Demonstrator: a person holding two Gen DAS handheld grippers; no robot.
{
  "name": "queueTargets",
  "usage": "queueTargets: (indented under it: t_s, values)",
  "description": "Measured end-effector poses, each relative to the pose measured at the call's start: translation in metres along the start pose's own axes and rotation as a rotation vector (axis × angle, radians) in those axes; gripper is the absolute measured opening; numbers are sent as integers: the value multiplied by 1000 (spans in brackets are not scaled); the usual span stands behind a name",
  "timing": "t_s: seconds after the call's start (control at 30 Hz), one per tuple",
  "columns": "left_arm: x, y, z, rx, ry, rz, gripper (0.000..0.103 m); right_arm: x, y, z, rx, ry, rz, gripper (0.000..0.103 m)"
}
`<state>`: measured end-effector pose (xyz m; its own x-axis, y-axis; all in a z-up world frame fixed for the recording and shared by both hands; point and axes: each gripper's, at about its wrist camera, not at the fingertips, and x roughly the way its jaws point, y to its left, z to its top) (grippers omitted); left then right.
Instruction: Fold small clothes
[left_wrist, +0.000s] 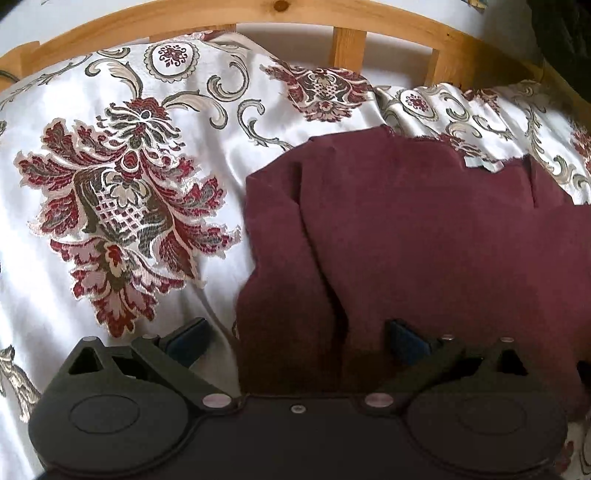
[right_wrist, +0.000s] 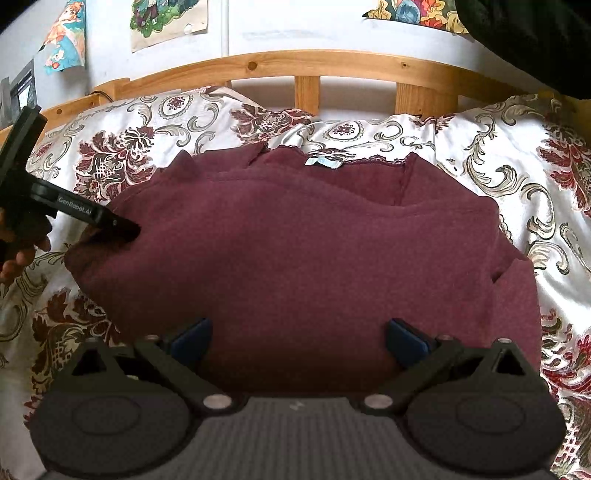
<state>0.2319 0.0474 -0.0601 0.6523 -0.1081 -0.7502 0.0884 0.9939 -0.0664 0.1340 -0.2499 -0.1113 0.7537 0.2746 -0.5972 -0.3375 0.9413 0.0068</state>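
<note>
A maroon knit top (right_wrist: 295, 240) lies on the bed with its neckline and pale label (right_wrist: 325, 161) toward the headboard, its sides folded in. My right gripper (right_wrist: 299, 339) is open over the top's near hem, nothing between its blue pads (right_wrist: 192, 339). In the left wrist view the left gripper (left_wrist: 297, 339) is open and straddles the left edge of the top (left_wrist: 406, 221): one pad over the bedspread, the other over the cloth. From the right wrist view the left gripper (right_wrist: 122, 227) touches that left edge side-on, held by a hand (right_wrist: 22, 254).
A white satin bedspread (left_wrist: 110, 184) with red floral patterns covers the bed. A wooden slatted headboard (right_wrist: 306, 66) runs along the back, with posters (right_wrist: 166, 18) on the wall above. A dark object (right_wrist: 535, 37) hangs at the upper right.
</note>
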Motion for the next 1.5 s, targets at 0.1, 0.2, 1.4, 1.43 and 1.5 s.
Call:
queueTargets:
  t_s: [0.1,0.2,1.4,1.43,1.5]
  values:
    - [2,3,4,-25,5,-4,102,0,1,0,0,4,1,103]
    - [2,4,7,-24,1,-5,102,1,1,0,-1,7,2,103]
    - [-58,-31,28,-180,-88,-115,19,-2,-6,7,9,39,14,103]
    - [-62,-37,32,-171,-96,-127,19,-5,-9,9,27,33,15,103]
    - [-71,-49,37,-159,-103,-178,19,-15,-20,13,90,-16,-9,103]
